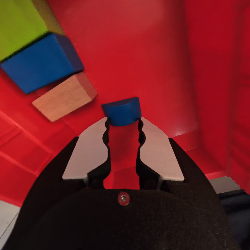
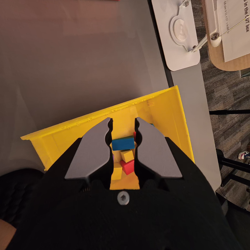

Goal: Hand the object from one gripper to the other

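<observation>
Left gripper (image 1: 123, 119) is down inside a red bin (image 1: 148, 54), jaws narrowed onto a small blue block (image 1: 121, 113), which sits pinched right at the fingertips. Contact on both sides looks real; I can't tell whether the block is off the bin floor or resting on it. Just beside it, up-left: a plain wooden block (image 1: 63, 97), a bigger blue block (image 1: 40, 63) and a green block (image 1: 17, 27), none touching the gripper.

Right gripper (image 2: 123, 119) hovers over a yellow bin (image 2: 169, 121) on the grey tabletop (image 2: 67, 54), jaws parted to a moderate gap with nothing between them. Loose blocks in that bin show through the gap: blue brick (image 2: 122, 144), yellow cube (image 2: 127, 155), red cube (image 2: 128, 167).

Progress, my read: pick is at or near done, handover not started. The grippers aren't in each other's views, so they're well apart. Left to do: lift out of the red bin, bring both together, right closes on the block, left releases.

Writing: a printed white sheet (image 2: 236, 33) top right carries text, not transcribing. No brand marks readable on grippers or bins.
</observation>
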`<move>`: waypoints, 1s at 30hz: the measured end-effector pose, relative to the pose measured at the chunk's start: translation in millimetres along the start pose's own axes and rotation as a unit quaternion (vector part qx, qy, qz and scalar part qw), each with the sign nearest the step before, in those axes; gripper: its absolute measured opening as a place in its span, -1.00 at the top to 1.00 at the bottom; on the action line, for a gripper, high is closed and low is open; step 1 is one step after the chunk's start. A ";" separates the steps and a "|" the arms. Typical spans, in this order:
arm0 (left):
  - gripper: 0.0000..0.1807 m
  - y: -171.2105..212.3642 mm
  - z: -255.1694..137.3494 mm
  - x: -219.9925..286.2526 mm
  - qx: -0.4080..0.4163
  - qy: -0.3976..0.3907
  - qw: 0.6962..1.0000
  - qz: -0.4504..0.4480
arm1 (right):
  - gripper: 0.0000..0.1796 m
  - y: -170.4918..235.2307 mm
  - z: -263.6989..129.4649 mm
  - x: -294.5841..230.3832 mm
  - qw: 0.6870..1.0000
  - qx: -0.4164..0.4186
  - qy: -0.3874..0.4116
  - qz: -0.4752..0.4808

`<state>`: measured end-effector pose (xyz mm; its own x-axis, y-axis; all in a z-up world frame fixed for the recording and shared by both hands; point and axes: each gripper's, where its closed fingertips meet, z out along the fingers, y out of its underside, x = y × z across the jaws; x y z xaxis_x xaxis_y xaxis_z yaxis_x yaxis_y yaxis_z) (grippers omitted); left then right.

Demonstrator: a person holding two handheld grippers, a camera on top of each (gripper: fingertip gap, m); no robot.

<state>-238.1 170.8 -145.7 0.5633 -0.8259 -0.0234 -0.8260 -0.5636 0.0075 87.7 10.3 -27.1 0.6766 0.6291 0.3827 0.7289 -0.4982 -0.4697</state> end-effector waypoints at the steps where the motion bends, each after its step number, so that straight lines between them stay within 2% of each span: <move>1: 0.57 -2.5 -0.3 6.3 0.003 0.004 1.000 0.009 | 0.64 0.2 0.4 0.4 1.000 -0.001 0.001 0.001; 7: 0.63 -13.8 -6.8 56.1 0.024 0.105 0.992 0.071 | 0.64 1.9 2.4 -2.1 1.000 -0.005 -0.006 0.001; 13: 0.57 -25.3 -28.6 27.5 0.113 0.057 0.983 0.134 | 0.64 3.3 2.4 -2.6 1.000 -0.002 -0.012 0.001; 15: 0.61 -34.0 -38.5 21.0 0.168 0.018 0.965 0.202 | 0.64 3.0 2.6 -4.5 1.000 0.001 -0.019 0.001; 17: 0.54 -36.8 -43.3 23.5 0.202 -0.013 0.941 0.272 | 0.64 3.9 3.7 -5.9 1.000 0.000 -0.023 -0.001; 19: 0.50 -36.5 -43.1 31.8 0.215 -0.020 0.923 0.317 | 0.64 5.2 5.0 -6.7 1.000 -0.003 -0.025 -0.001; 21: 0.58 -34.2 -39.5 41.9 0.215 -0.004 0.913 0.346 | 0.64 6.1 5.8 -8.0 1.000 -0.004 -0.029 0.000; 25: 0.53 -25.1 -27.6 55.1 0.203 0.034 0.899 0.386 | 0.64 8.9 6.4 -12.0 0.999 -0.008 -0.039 -0.003; 30: 0.50 -23.3 -16.3 58.3 0.199 0.040 0.888 0.414 | 0.64 10.1 6.9 -15.8 0.999 -0.009 -0.050 -0.003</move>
<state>-185.7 135.5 -130.9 -0.2530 -0.9619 -0.1036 -0.8903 0.2734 -0.3641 83.7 -0.5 -43.4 0.6589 0.6878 0.3045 0.7354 -0.5037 -0.4534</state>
